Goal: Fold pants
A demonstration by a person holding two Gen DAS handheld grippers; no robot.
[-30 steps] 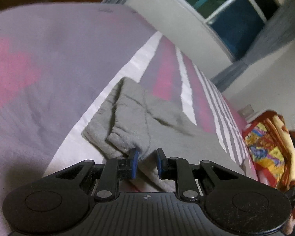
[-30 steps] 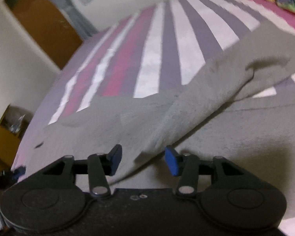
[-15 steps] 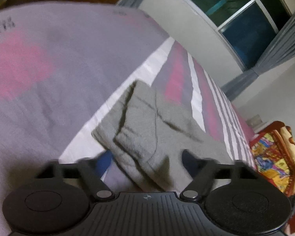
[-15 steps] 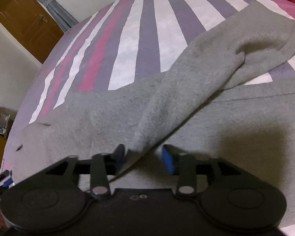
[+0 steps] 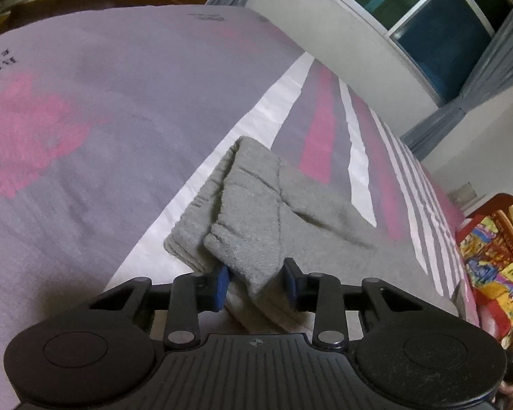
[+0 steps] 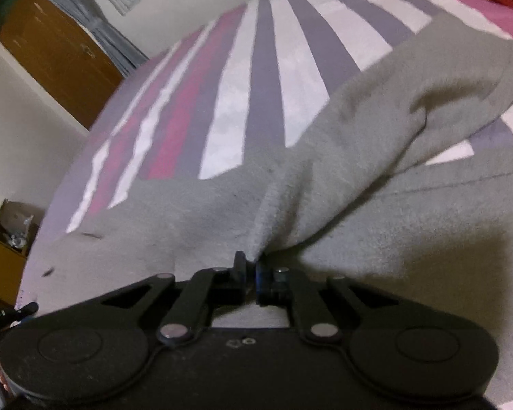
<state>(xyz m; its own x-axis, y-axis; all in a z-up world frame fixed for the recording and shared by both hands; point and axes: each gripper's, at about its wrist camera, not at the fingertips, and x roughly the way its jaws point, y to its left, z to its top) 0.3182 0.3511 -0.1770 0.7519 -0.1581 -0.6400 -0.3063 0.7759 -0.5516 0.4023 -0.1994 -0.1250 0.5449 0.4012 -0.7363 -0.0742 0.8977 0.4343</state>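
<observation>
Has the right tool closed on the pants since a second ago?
Yes. The right tool, earlier open around the raised fold, is now shut on the pants over the striped bedspread.

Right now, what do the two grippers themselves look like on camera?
Both match: the left gripper and right gripper have matte black bodies with ribbed tops, two round discs, silver pivot pins on linkage arms, and blue finger pads. No cables or sleeves show.

L gripper (image 5: 256,285) jaws apart, straddling cuff of grey pants (image 5: 253,239) on striped bedsheet (image 5: 85,171).
</observation>
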